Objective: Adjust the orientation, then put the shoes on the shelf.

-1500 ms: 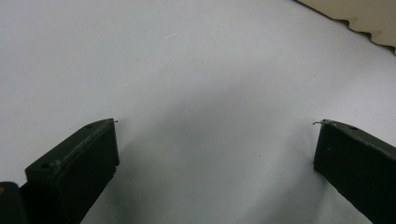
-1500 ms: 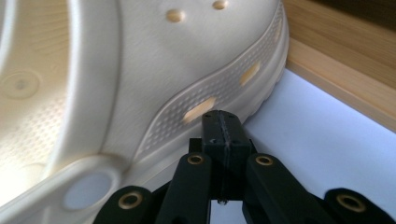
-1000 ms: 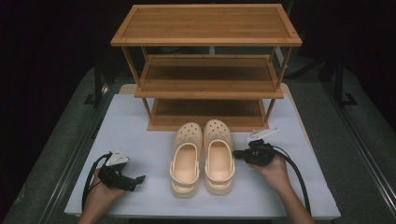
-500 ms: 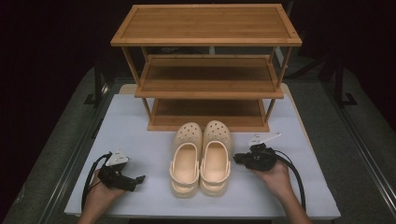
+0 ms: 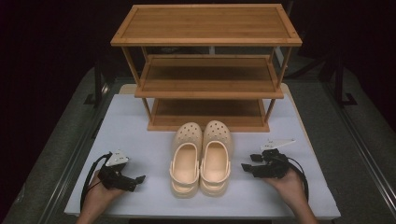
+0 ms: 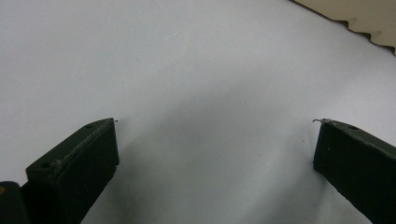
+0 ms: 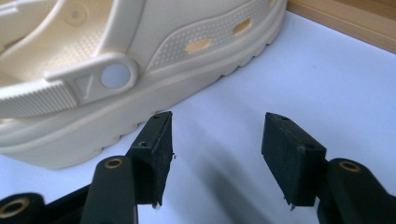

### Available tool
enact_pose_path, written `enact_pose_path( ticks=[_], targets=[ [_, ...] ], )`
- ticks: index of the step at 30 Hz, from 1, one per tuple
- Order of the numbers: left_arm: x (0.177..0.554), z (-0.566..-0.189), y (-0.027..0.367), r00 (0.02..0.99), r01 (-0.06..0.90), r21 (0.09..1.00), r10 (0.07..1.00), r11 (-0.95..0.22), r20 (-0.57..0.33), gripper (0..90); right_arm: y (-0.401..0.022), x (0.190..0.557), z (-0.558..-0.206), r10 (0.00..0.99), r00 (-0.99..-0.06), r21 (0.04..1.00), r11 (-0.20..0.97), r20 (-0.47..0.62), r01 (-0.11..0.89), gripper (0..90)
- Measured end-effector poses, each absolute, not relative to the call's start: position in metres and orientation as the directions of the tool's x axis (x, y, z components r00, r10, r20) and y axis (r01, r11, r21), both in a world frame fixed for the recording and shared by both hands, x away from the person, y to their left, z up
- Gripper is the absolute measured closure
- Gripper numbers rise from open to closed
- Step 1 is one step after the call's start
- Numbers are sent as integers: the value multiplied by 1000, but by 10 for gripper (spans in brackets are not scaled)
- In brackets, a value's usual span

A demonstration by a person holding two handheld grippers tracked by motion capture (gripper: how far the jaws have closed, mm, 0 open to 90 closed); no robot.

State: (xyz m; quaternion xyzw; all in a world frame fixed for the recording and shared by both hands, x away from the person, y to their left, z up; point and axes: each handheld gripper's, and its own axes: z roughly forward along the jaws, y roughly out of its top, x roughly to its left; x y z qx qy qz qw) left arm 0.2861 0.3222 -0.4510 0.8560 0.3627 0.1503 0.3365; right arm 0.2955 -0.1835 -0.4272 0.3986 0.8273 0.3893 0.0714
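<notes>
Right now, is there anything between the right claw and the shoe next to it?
No. Between the right claw and the nearer shoe there is just bare white table, in the high view and the right gripper view.

A three-tier wooden shoe rack (image 5: 205, 70) stands at the far edge of the white counter (image 5: 140, 121), centred between its left and right edges.

Pair of clogs (image 5: 201, 156) before rack (image 5: 206, 70), between claws.
</notes>
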Motion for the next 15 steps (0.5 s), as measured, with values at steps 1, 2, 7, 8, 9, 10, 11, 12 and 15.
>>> enact_pose_path(
  ticks=[1, 2, 7, 8, 9, 10, 11, 12, 15],
  targets=[
    [286, -451, 322, 691, 520, 685, 723, -509, 13, 0, -185, 296, -427, 726, -663, 700, 377, 183, 606, 390],
    [286, -451, 322, 691, 520, 685, 723, -509, 13, 0, -185, 296, -427, 726, -663, 700, 377, 183, 606, 390],
    [287, -450, 323, 689, 524, 685, 725, -507, 9, 0, -191, 297, -424, 737, -646, 719, 339, 198, 607, 360],
    [287, -450, 323, 689, 524, 685, 725, -507, 9, 0, -191, 297, -424, 737, -646, 719, 339, 198, 607, 360],
    [287, -450, 323, 683, 526, 688, 730, -500, 8, 0, -193, 297, -423, 742, -640, 724, 328, 199, 606, 356],
    [287, -450, 323, 679, 531, 688, 734, -495, 4, 0, -193, 297, -423, 742, -640, 724, 328, 199, 606, 356],
    [287, -449, 324, 675, 539, 686, 738, -489, -4, 0, -193, 297, -423, 743, -639, 726, 325, 200, 606, 356],
    [287, -448, 324, 674, 539, 688, 739, -486, -5, 0, -193, 297, -422, 743, -638, 730, 320, 202, 604, 356],
    [285, -440, 322, 669, 542, 700, 743, -466, -23, 0, -193, 296, -421, 741, -641, 742, 313, 199, 593, 356]
  ],
)
